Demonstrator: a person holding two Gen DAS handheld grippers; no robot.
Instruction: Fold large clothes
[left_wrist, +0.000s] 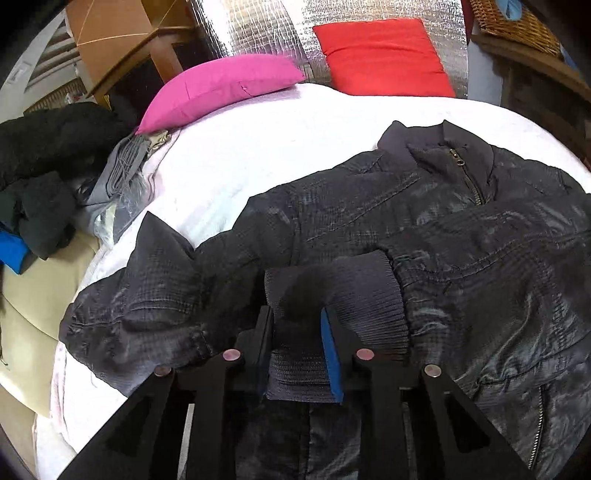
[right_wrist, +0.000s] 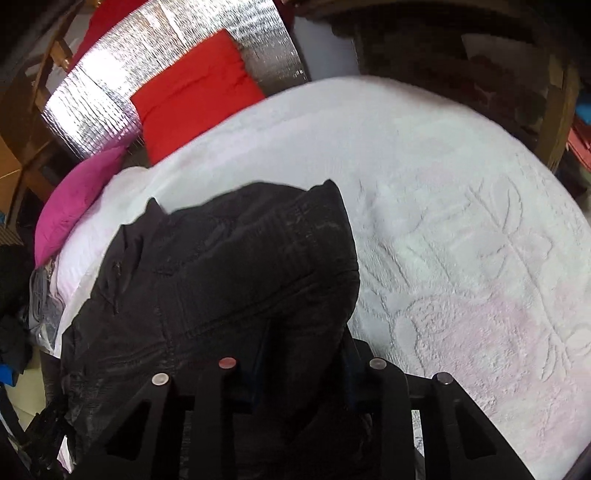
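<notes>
A dark quilted jacket (left_wrist: 424, 221) lies zipped on the white bedspread (left_wrist: 258, 140), collar toward the pillows. In the left wrist view my left gripper (left_wrist: 297, 314) is shut on the jacket's ribbed cuff (left_wrist: 362, 284). The knit band sits between the blue pads (left_wrist: 330, 350), and a sleeve is folded across the front. In the right wrist view the jacket (right_wrist: 229, 258) rises in a bunched fold from my right gripper (right_wrist: 306, 332), which is shut on the fabric. Cloth mostly hides that gripper's pads. To its right the bedspread (right_wrist: 461, 221) is bare.
A pink pillow (left_wrist: 221, 88) and a red pillow (left_wrist: 384, 55) lean at the head of the bed against a silver quilted panel (left_wrist: 258, 26). A heap of dark and grey clothes (left_wrist: 44, 177) lies at the left edge. Wooden furniture and a wicker basket (left_wrist: 517, 22) stand behind.
</notes>
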